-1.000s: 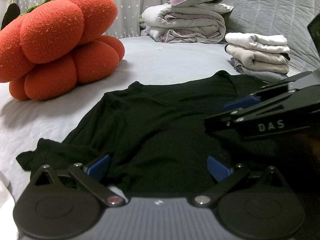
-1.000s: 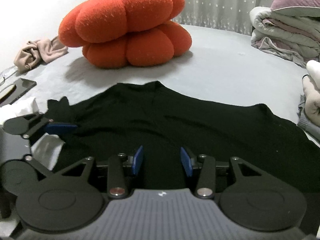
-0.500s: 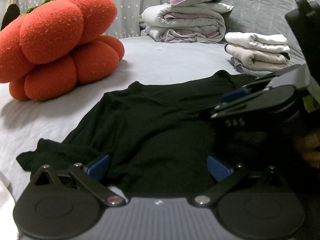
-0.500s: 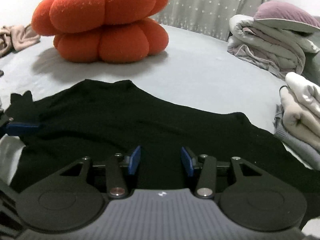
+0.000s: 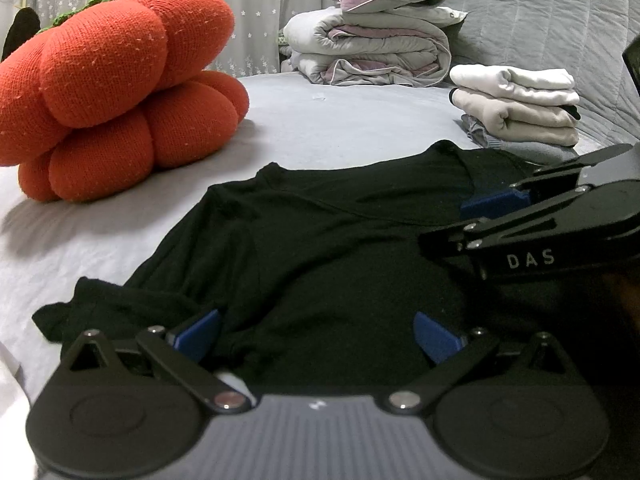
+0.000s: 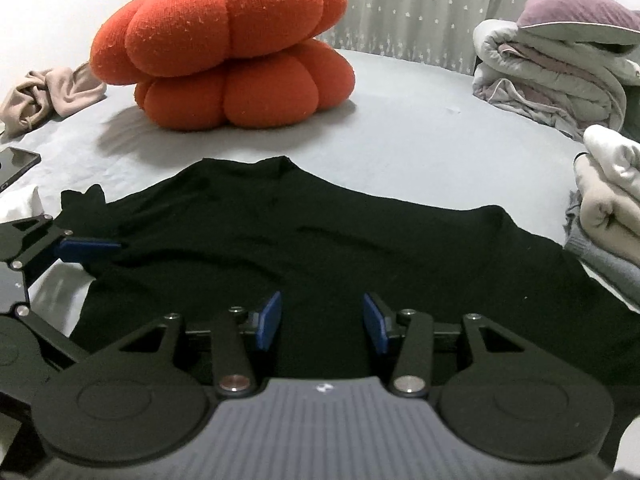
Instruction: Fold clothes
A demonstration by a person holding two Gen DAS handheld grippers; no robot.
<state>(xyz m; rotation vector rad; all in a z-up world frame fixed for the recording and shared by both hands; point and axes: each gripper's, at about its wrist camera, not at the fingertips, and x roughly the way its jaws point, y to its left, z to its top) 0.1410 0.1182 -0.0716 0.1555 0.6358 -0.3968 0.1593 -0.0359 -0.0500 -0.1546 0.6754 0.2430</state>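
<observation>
Legible text, one item: "DAS", pale capital letters on the black side of the right hand-held gripper point(image 5: 496, 204), at the right edge of the left wrist view. No other readable lettering, labels or numbers.

Black linkage grippers; blue pads point(image 6: 269, 321); silver screws point(image 6: 234, 382); ribbed grey housing; white "DAS" lettering point(image 5: 530, 259)

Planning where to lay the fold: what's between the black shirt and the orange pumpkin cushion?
Only bare grey sheet between the shirt and the cushion; both views show it, the right wrist view most clearly.
</observation>
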